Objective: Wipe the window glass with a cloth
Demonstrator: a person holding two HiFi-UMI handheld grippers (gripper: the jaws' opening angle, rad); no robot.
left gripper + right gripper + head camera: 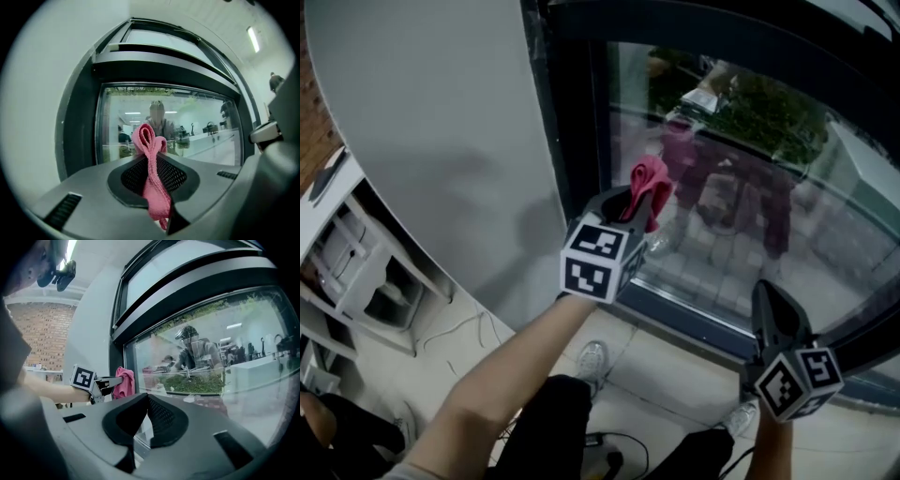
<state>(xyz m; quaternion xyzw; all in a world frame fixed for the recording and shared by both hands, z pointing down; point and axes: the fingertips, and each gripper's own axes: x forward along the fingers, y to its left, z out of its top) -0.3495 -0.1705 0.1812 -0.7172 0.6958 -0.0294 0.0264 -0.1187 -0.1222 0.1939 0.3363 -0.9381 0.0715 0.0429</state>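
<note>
1. Pink cloth (651, 183) is pinched between the left gripper's (634, 199) jaws, near the window glass (750, 178) at its lower left corner; contact is unclear.
2. Right gripper (767, 292) hangs low, jaws pressed together, empty.
3. Wiping looks barely started, with nearly the whole pane left.

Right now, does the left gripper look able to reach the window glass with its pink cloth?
Probably yes. The left gripper is shut on the pink cloth, which sticks out toward the window glass; nothing stands between them. Whether they touch, I cannot tell.
</note>
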